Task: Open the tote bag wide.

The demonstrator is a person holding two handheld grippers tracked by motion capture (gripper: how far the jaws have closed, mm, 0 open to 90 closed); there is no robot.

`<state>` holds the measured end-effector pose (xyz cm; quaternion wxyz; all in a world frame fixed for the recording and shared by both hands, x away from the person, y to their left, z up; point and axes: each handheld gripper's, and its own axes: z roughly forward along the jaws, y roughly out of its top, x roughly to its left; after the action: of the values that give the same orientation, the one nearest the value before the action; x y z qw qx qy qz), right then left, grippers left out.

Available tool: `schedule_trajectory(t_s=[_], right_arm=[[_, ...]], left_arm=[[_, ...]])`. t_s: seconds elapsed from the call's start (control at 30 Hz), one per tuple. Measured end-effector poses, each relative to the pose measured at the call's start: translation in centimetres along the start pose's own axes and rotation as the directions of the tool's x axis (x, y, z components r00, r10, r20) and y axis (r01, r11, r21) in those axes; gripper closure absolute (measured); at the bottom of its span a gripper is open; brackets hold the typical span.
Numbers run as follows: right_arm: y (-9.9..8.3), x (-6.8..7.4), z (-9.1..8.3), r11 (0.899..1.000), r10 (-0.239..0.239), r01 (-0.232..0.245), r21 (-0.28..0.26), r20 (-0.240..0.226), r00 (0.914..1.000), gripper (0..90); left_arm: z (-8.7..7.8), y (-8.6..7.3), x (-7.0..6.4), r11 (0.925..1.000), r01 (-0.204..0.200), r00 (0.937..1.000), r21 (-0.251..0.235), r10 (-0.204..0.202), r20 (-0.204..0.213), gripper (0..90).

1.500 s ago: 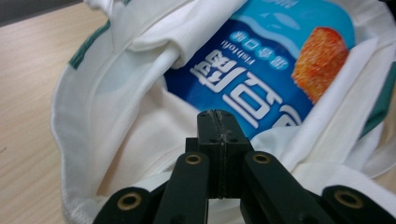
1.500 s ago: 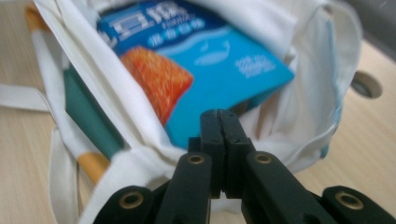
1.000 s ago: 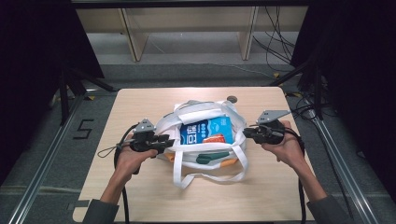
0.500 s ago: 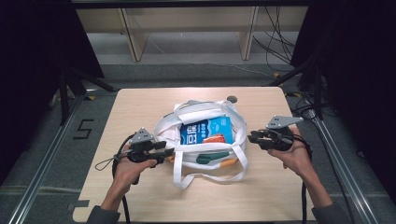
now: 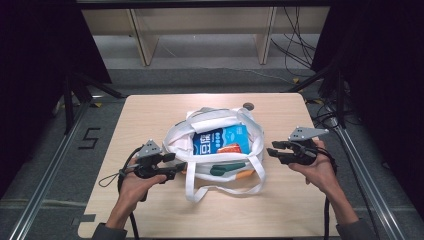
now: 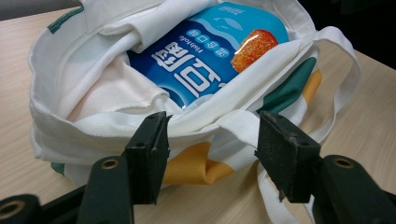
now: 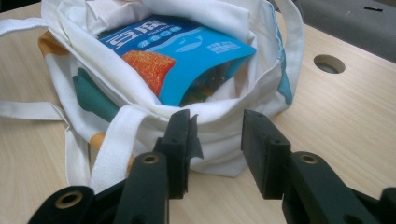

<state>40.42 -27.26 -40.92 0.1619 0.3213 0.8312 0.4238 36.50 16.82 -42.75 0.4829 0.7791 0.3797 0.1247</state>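
Note:
A white tote bag (image 5: 220,118) with green and orange patches lies open on the middle of the wooden table (image 5: 150,115). A blue snack packet (image 5: 220,140) with an orange picture rests inside it. My left gripper (image 5: 179,167) sits at the bag's left side, open, and in the left gripper view (image 6: 210,140) its jaws stand just short of the bag's rim (image 6: 93,79), with the packet (image 6: 210,51) beyond. My right gripper (image 5: 272,152) hovers a little off the bag's right side, also open (image 7: 215,135), with nothing between its jaws; bag (image 7: 261,74) and packet (image 7: 187,42) lie ahead.
The bag's long white strap (image 5: 192,185) trails toward the table's front edge. A round hole (image 5: 248,106) is set in the tabletop behind the bag, also seen as the hole (image 7: 329,64). Metal rails run along both sides of the table, with shelving legs beyond.
Both grippers have drawn back from the bag's sides, outward and toward the person. The bag and packet have stayed put.

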Motion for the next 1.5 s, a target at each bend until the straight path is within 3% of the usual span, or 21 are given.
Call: schedule_trajectory(t_s=[0.1,0.13,0.2,0.27,0.33,0.37,0.6,0.73,0.77,0.83,1.0,1.1,1.33,1.37,1.43,1.5], right_arm=[[-0.3,0.2,-0.1,1.0,0.008,-0.008,0.004,0.003,1.0,59.0],[-0.3,0.0,-0.2,1.0,-0.011,0.011,-0.005,0.018,0.9998,57.5],[-0.5,0.1,-0.3,1.0,0.014,-0.014,-0.008,0.019,0.9997,55.5],[-0.6,0.3,-0.5,0.999,0.044,-0.043,-0.006,0.019,0.9989,54.8],[-0.7,0.0,-0.4,1.0,0.011,-0.011,-0.023,0.022,0.9997,52.7],[-0.8,0.3,-0.6,0.999,0.041,-0.041,-0.001,0.018,0.999,51.1],[-1.3,0.5,-1.1,0.999,0.037,-0.035,-0.035,0.049,0.9981,46.6],[-1.6,0.7,-1.3,0.999,0.029,-0.028,-0.032,0.059,0.9978,43.4],[-1.7,0.8,-1.5,0.999,0.042,-0.041,-0.009,0.055,0.9976,42.6],[-2.0,1.0,-1.3,0.999,0.042,-0.041,-0.021,0.063,0.9971,41.6],[-2.2,1.1,-1.6,1.0,0.017,-0.015,-0.022,0.072,0.9973,39.5],[-2.4,1.5,-1.7,0.999,0.045,-0.044,-0.017,0.072,0.9964,38.0],[-3.2,1.8,-1.7,0.999,0.053,-0.054,0.009,0.067,0.9963,35.6],[-3.3,1.7,-1.5,0.999,0.032,-0.031,-0.007,0.077,0.9966,35.4],[-3.5,2.1,-1.6,0.998,0.054,-0.055,0.006,0.068,0.9962,35.1],[-3.7,2.1,-1.6,0.999,0.033,-0.033,-0.001,0.067,0.9972,34.8]], left_arm=[[-0.2,-0.1,-0.3,0.9999,-0.009,0.9999,-0.008,0.009,-0.005,39.4],[-0.3,0.0,-0.4,0.9999,-0.01,0.9999,-0.003,0.01,-0.011,38.0],[-0.4,-0.1,-0.4,0.9999,-0.004,0.9998,-0.013,0.003,-0.017,35.5],[-0.7,-0.1,-0.4,0.9996,-0.027,0.9994,-0.009,0.027,-0.021,35.0],[-0.8,-0.3,-0.5,0.9999,-0.008,0.9998,-0.014,0.008,-0.019,34.4],[-0.9,-0.4,-0.5,0.9997,-0.017,0.9995,-0.019,0.017,-0.025,33.8],[-1.4,-0.8,-0.6,0.9996,0.004,0.9994,-0.026,-0.005,-0.034,30.3],[-1.7,-1.3,-0.6,0.9994,0.012,0.9997,-0.031,-0.012,-0.02,29.5],[-1.7,-1.4,-0.7,0.9994,0.016,0.9997,-0.031,-0.016,-0.018,29.4],[-1.8,-1.7,-0.6,0.9997,-0.011,0.9999,-0.023,0.011,-0.008,28.7],[-1.6,-2.3,-0.6,0.9997,0.007,1.0,-0.022,-0.007,-0.001,28.0],[-1.6,-2.7,-0.6,0.9997,0.011,0.9999,-0.02,-0.011,0.001,27.8],[-1.3,-3.5,-0.9,0.9999,-0.008,0.9999,-0.014,0.008,0.007,25.9],[-1.3,-3.5,-0.9,0.9999,-0.008,0.9999,-0.014,0.008,0.007,25.7],[-1.3,-3.7,-1.0,0.9998,-0.003,0.9999,-0.018,0.003,0.013,25.5],[-1.3,-3.9,-1.3,0.9998,-0.008,0.9998,-0.02,0.009,0.017,25.3]])
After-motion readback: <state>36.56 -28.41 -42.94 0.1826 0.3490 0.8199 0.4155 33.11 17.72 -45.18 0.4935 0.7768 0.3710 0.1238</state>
